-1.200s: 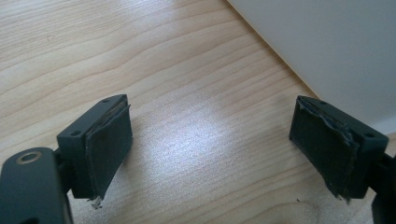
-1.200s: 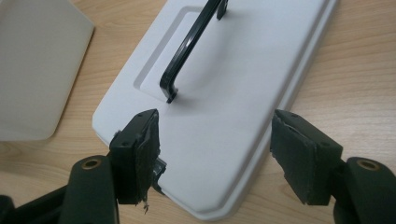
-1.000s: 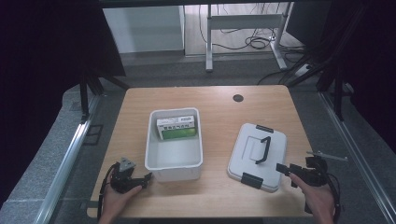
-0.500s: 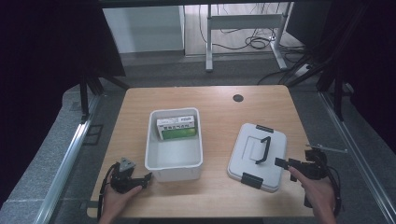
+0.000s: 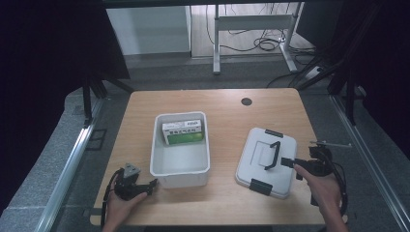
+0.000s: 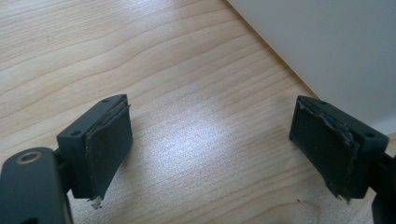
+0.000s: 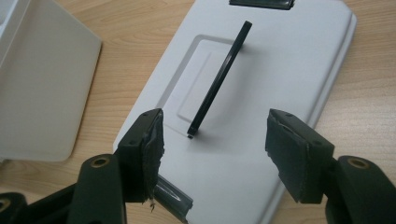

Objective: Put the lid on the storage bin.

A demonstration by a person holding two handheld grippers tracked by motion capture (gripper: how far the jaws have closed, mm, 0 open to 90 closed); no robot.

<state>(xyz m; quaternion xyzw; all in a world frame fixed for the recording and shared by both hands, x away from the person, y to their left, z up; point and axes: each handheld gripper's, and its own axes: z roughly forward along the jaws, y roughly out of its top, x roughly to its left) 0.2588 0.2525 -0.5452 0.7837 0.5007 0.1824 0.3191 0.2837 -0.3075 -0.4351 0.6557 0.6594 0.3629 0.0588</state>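
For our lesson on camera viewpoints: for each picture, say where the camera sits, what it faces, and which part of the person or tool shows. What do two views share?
High view: fixed above the person's side, looking forward and down on the table; both hands show.
Left gripper view: rides the left gripper, facing tabletop beside the white bin; open jaws show.
Right gripper view: rides the right gripper, facing the lid and its black handle; open jaws show.
Shared: the lid shows in the high and right gripper views.

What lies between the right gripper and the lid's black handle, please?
Nothing but bare white lid: in the right gripper view, the open right gripper faces the upright handle with no object between.
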